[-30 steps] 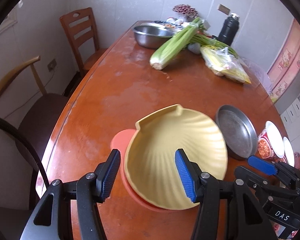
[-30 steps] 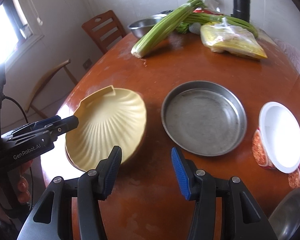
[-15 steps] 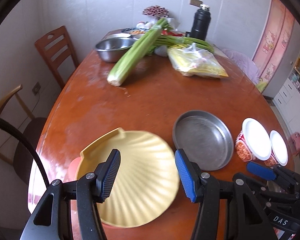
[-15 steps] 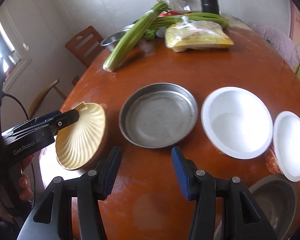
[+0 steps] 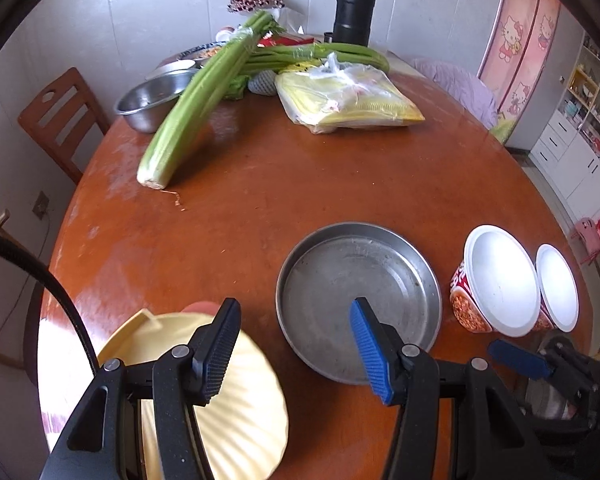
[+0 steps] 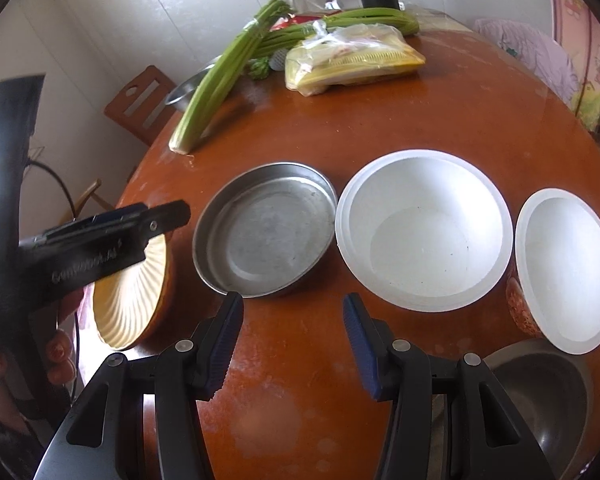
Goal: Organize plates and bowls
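Observation:
A yellow shell-shaped plate [image 5: 244, 412] rests on a pink plate [image 5: 198, 307] at the table's near left; it also shows in the right wrist view [image 6: 130, 304]. A shallow steel pan [image 5: 358, 300] [image 6: 266, 240] sits beside it. Two white bowls with red patterned sides, a large one [image 5: 500, 280] [image 6: 424, 228] and a small one [image 5: 558, 286] [image 6: 566, 268], stand right of the pan. A steel bowl [image 6: 540, 396] lies near right. My left gripper [image 5: 296, 344] is open, above the yellow plate's right edge. My right gripper [image 6: 292, 344] is open and empty, in front of the pan.
At the far side of the brown table [image 5: 300, 184] lie celery [image 5: 200, 100], a yellow plastic bag [image 5: 348, 98], a steel bowl [image 5: 152, 98], and a black flask [image 5: 354, 12]. A wooden chair [image 5: 60, 116] stands at the left edge.
Both views have swung right. The yellow plate has slid from between my left fingers to the lower left of that view, and the white bowls have come into full view.

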The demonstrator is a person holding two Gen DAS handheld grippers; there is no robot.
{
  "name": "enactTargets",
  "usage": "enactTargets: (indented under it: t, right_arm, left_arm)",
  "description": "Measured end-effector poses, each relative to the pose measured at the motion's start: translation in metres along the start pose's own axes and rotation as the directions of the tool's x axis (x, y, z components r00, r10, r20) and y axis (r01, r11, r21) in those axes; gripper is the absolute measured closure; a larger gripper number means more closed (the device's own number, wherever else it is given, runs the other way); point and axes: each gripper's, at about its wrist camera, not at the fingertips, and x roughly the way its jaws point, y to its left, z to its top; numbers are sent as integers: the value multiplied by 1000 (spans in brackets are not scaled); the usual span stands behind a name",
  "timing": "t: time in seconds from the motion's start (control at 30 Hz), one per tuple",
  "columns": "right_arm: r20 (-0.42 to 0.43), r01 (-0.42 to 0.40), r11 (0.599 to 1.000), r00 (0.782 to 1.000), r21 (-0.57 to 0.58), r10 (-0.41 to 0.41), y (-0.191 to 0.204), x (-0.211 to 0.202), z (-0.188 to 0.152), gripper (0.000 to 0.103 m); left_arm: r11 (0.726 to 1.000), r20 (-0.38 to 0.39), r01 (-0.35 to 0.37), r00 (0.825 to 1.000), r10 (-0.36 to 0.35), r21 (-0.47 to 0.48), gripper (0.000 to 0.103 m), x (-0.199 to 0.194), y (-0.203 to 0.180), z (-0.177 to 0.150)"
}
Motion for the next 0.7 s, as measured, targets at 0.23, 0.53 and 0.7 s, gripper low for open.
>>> enactTargets:
  t: [0.23,0.53,0.7]
  right_arm:
    - [-30,28,999,999,47,-27,-1,19,2,49]
    - [-50,55,996,997,73,-51,1,36,10,49]
    - [-51,57,996,997,64,-54,5,43,14,49]
  left_arm:
    - [999,-66,-16,998,19,48,47,29,-3,13]
    - [999,-110,-5,994,11,54,47,56,1,19]
    - [999,-138,13,990,-6,51,50,70,3,20]
